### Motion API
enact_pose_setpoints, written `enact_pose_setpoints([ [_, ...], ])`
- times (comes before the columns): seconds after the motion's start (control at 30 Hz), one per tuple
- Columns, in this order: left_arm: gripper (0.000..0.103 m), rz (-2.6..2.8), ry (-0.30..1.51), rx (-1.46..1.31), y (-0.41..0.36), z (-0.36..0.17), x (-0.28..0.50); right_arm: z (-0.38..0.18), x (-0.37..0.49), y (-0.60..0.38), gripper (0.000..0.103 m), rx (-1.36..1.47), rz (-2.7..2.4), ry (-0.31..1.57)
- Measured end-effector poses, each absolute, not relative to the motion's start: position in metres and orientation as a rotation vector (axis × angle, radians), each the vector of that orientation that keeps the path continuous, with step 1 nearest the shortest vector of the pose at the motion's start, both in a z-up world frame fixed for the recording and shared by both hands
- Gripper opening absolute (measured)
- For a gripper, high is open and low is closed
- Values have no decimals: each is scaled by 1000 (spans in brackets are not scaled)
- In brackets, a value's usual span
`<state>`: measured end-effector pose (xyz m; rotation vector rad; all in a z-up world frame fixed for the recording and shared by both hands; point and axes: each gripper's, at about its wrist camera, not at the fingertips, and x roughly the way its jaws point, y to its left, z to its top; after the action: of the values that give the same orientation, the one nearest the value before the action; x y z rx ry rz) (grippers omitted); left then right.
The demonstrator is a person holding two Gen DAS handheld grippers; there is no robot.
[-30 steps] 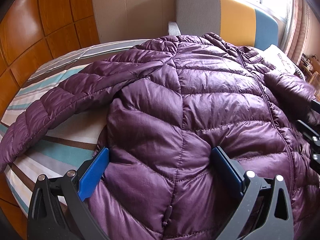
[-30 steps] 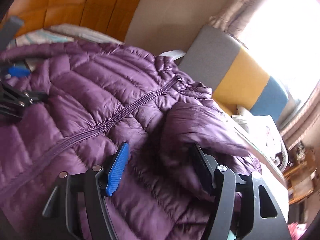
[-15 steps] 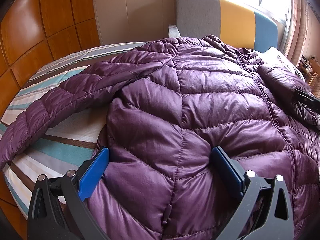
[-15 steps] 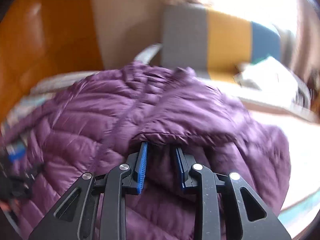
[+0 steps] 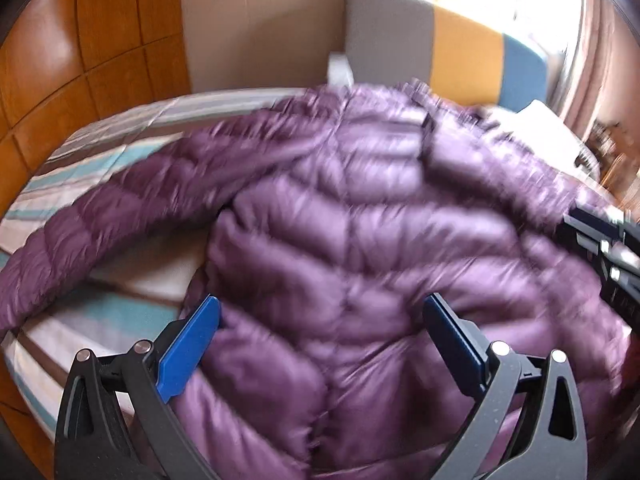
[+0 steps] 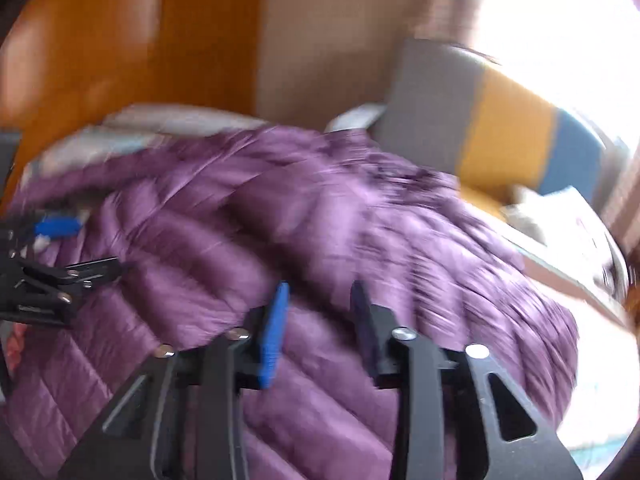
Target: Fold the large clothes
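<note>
A purple quilted puffer jacket (image 5: 360,240) lies spread on the striped bed (image 5: 100,176); it also fills the right wrist view (image 6: 280,220). One sleeve (image 5: 120,220) stretches out to the left; the other sleeve (image 5: 500,168) lies folded across the body. My left gripper (image 5: 320,332) is open, its fingers wide apart over the jacket's hem. My right gripper (image 6: 318,312) is open with a narrow gap, just above the jacket with nothing between its fingers. It shows at the right edge of the left wrist view (image 5: 608,248). Both views are blurred.
Wooden panels (image 5: 80,48) stand behind the bed on the left. A grey, yellow and blue chair (image 5: 440,52) stands at the far end by a bright window. A white pillow (image 5: 560,132) lies at the far right.
My right gripper closed on the right sleeve, carried it over the jacket's body, then opened partway and let it go. My left gripper stayed open over the hem; both cameras are moving.
</note>
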<state>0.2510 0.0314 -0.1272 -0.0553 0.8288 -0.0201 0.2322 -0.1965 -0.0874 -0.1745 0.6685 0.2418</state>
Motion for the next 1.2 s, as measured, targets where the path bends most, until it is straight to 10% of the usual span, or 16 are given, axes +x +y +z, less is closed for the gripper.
enact_pose_setpoints([
  [0.27,97,-147,820,-70,-19,-95,323,-92,214,-318,47,237,-245,653],
  [0.43,68,-163,917,-36,-54,-119,371,-102,197,-353,47,362,-320,660],
  [0.57,12,-227,926,-36,-63,-130,375,-104,200,-356,45,358,-285,666],
  [1.2,15,-169,866,-158,-5,-147,320,-136,279,-336,38,254,-214,840],
])
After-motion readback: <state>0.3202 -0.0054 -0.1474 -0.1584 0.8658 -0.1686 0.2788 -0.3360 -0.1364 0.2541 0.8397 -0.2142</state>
